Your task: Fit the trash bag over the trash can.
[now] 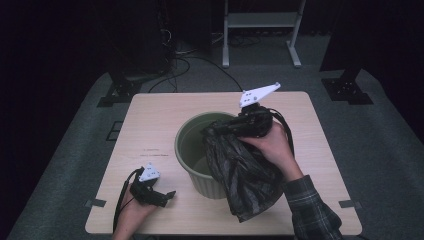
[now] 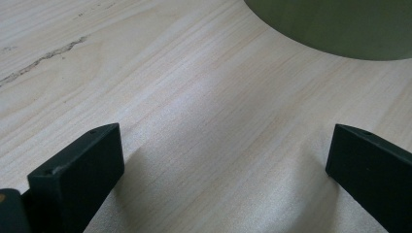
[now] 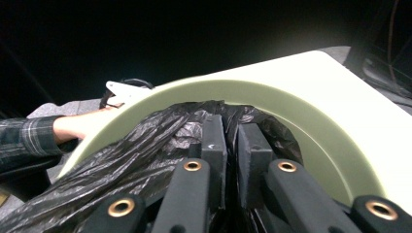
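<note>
One black bin bag (image 1: 245, 172), one pale green bin (image 1: 192, 145), two hand-held grippers. The bin stands upright near the middle of the bench (image 1: 150, 120), mouth up. The bag's long axis runs from the bin's rim toward the near edge of the bench, slanting toward the near right corner: its top end is bunched at the right side of the rim, and the rest drapes down over the bin's outer wall, with the bottom end resting on the bench close to the near edge. Right hand-held gripper (image 1: 235, 125) is over the bin's far right rim, pointing left and slightly down into the mouth, clenched on the bag's top end; in the right gripper view its jaws are nearly together with black plastic (image 3: 145, 155) pinched between them and bunched around them, and the bin's inner wall (image 3: 311, 126) curves just beyond. Left hand-held gripper (image 1: 162, 196) sits low over the bench near the near left corner, pointing right toward the bin's base, well apart from the bag. It is released: in the left gripper view the jaws stand wide with bare wood (image 2: 204, 121) between them and the bin's wall (image 2: 340, 24) just ahead. One grey three-cornered plate on top of each gripper.
</note>
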Demonstrator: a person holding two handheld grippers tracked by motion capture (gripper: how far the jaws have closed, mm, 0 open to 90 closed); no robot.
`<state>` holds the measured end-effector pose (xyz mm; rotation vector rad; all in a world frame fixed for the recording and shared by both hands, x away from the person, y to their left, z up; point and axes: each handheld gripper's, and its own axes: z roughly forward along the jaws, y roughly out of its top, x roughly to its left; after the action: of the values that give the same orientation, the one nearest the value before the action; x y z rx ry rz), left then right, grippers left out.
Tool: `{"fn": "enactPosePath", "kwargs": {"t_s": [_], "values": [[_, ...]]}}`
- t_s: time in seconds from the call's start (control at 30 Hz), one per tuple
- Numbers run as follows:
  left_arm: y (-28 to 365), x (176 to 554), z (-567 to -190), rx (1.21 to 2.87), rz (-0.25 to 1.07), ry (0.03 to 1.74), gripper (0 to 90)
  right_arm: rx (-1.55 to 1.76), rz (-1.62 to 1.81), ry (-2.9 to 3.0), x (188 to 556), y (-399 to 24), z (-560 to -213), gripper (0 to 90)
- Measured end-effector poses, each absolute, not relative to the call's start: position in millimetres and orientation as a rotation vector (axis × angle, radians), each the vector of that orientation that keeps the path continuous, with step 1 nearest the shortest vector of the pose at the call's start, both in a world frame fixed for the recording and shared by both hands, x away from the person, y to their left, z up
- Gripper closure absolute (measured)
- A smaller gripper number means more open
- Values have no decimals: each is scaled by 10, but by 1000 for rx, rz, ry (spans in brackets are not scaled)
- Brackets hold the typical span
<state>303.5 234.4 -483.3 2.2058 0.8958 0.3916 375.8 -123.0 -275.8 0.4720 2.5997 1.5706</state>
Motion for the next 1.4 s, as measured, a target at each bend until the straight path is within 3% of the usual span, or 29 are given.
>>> {"fn": "enactPosePath", "kwargs": {"t_s": [0.37, 0.7, 1.03, 1.4], "values": [[2344, 3036, -4833, 2206, 392, 896, 0, 592, 1563, 2517, 3895, -1613, -2842, 858], [2344, 3036, -4833, 2206, 392, 896, 0, 615, 1434, 2468, 4140, -1478, -2904, 823], [2344, 3035, -4833, 2206, 392, 896, 0, 648, 1500, 2379, 3997, -1626, -2835, 542], [2343, 3034, -4832, 2207, 393, 898, 0, 654, 1559, 2306, 3582, -2059, -2814, 497]]}}
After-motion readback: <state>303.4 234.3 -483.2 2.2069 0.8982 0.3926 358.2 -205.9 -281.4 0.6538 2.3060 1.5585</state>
